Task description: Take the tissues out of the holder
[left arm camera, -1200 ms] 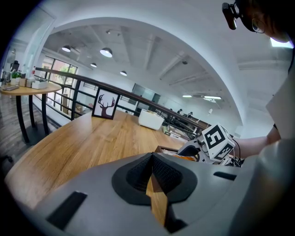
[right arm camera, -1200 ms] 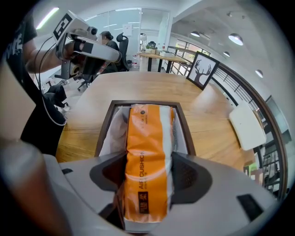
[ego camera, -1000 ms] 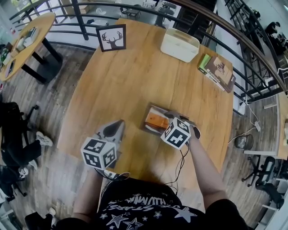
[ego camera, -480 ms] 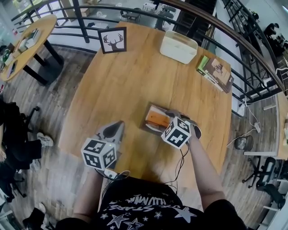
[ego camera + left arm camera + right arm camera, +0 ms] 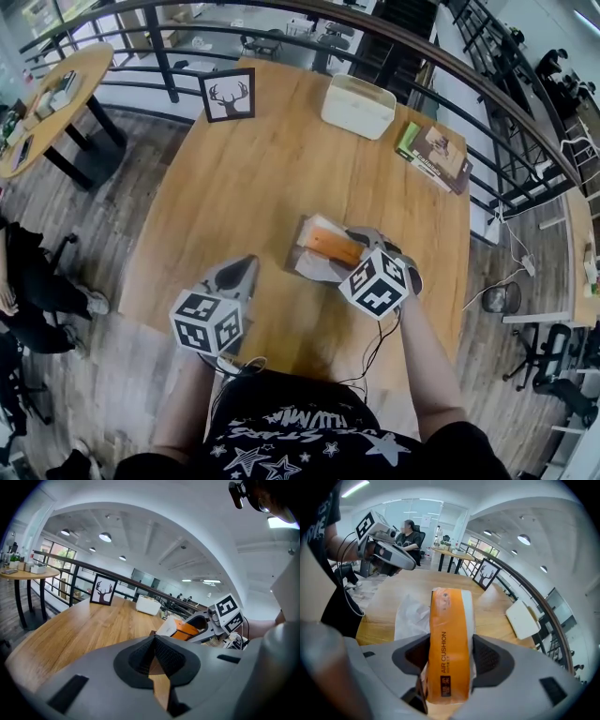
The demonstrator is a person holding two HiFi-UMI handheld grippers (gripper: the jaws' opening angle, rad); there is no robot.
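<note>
One orange tissue pack is clamped in the right gripper; the left gripper is closed, empty.

On my feed the wooden table carries a framed deer-silhouette picture, standing upright at its far left edge. A cream-white box sits at the far edge to the right of it. A green-and-brown book lies flat near the far right corner. A dark metal railing curves round behind the table. Beyond it, on the left, I see a second round table with small items on it. A seated person shows at the left edge, above the plank floor.
</note>
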